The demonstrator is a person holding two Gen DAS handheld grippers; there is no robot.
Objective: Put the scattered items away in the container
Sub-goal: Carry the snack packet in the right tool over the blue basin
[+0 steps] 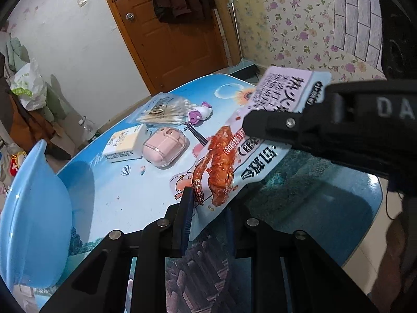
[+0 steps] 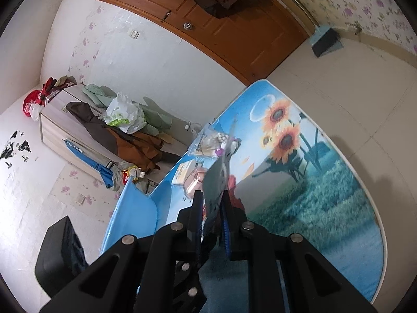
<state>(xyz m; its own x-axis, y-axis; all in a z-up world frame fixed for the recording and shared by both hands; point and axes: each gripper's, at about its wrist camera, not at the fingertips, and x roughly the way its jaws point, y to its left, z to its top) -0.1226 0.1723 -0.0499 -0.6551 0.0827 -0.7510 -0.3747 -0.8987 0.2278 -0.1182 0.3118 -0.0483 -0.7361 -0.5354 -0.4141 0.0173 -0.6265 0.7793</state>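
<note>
A snack packet (image 1: 234, 143) with a red chicken picture hangs above the table, edge-on in the right wrist view (image 2: 216, 182). My right gripper (image 2: 212, 206) is shut on it; its black fingers (image 1: 273, 125) clamp the packet's upper part. My left gripper (image 1: 208, 203) is open just below the packet's lower edge, jaws either side of it without pinching. The light blue basin (image 1: 34, 208) stands at the left, also seen in the right wrist view (image 2: 133, 216).
On the pictured table (image 1: 117, 195) lie a bag of cotton swabs (image 1: 161, 112), a purple and white toy (image 1: 199, 113), a small yellow-white box (image 1: 125, 143) and a pink case (image 1: 164, 146). Door and cluttered cabinet stand behind.
</note>
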